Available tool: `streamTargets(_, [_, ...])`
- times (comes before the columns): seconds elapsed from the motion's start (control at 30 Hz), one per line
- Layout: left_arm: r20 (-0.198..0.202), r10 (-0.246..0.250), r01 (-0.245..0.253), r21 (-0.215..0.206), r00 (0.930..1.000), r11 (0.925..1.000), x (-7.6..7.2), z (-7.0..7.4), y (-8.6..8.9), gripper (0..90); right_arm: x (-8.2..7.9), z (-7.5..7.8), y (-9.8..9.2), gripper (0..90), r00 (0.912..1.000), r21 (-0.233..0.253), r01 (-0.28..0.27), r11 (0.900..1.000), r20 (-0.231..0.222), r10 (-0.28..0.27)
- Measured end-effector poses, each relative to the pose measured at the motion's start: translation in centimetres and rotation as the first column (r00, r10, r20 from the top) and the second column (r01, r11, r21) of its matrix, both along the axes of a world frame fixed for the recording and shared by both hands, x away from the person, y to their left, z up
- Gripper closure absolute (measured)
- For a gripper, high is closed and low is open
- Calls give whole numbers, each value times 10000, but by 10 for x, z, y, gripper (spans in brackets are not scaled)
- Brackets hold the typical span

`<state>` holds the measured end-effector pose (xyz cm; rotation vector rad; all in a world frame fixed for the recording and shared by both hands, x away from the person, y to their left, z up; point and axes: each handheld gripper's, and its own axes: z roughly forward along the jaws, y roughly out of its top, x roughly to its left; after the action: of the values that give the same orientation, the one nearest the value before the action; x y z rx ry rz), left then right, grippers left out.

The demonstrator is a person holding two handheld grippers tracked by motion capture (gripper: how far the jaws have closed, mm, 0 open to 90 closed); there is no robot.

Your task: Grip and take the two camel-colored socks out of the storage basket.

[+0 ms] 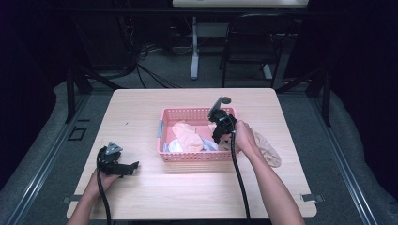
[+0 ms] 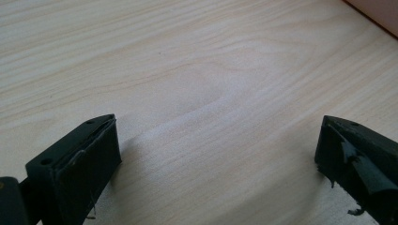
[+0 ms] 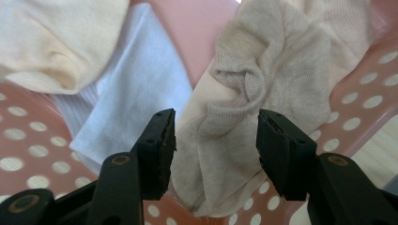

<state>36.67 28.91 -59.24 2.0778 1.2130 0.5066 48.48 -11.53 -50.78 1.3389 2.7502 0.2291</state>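
Right gripper poised over pink basket, jaws parted around beige sock without closing on it; sock draped across basket wall, long axis running away from the jaws, far end beyond the rim; white cloth just left of jaws; left gripper wide open, gripping nothing, above bare table.

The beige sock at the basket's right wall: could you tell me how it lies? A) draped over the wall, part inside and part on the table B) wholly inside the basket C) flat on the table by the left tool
A: the beige sock hangs over the pink basket wall, its far end on the table, with the open right tool over its inner part.
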Motion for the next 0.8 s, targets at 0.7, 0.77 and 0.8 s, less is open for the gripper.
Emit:
streamTargets(0.7, [-1, -3, 3, 0, 10000, 10000, 0, 0, 0, 2, 8, -15, 5, 599, 9997, -762, 238, 9968, 62, -234])
streamTargets(0.77, [-3, -3, 3, 1, 10000, 10000, 0, 0, 0, 1, 8, -17, 5, 655, 9997, -786, 259, 9966, 27, -257])
streamTargets(0.8, [-3, -5, 5, 1, 10000, 10000, 0, 0, 0, 1, 8, -18, 6, 708, 9992, -737, 374, 9966, 141, -364])
